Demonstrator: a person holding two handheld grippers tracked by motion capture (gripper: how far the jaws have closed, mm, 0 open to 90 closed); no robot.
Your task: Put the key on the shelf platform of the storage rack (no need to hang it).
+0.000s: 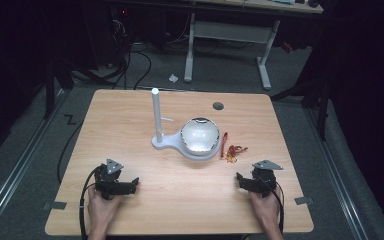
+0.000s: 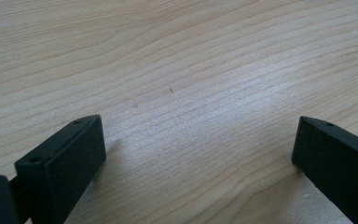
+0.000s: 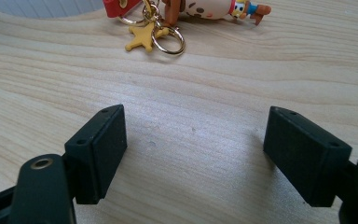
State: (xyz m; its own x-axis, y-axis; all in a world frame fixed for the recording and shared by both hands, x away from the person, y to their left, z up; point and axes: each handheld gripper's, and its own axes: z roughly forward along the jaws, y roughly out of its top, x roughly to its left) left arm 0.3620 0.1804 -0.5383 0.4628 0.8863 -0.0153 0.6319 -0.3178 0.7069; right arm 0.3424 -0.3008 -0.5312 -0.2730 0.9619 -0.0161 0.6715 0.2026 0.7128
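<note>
A keychain [image 1: 232, 149] with a red strap, a yellow star charm [image 3: 144, 35] and a small toy figure [image 3: 204, 6] lies right of centre on the wooden table [image 1: 145, 210]. Just left of it stands a white stand [image 1: 167, 143] with an upright post [image 1: 156, 114] and a shiny round bowl [image 1: 199, 135]. My right gripper [image 1: 240, 178] [image 3: 193, 135] rests open near the front right, its jaws wide apart and aimed at the keychain a short way ahead. At the front left my left gripper [image 1: 133, 184] [image 2: 196, 140] is open over bare wood, with nothing between its jaws.
A round grey grommet [image 1: 218, 106] sits in the tabletop toward the back. Beyond the table are a white-legged desk [image 1: 228, 31] and cables [image 1: 130, 65] on the grey floor. A hand holds each gripper at the table's front edge.
</note>
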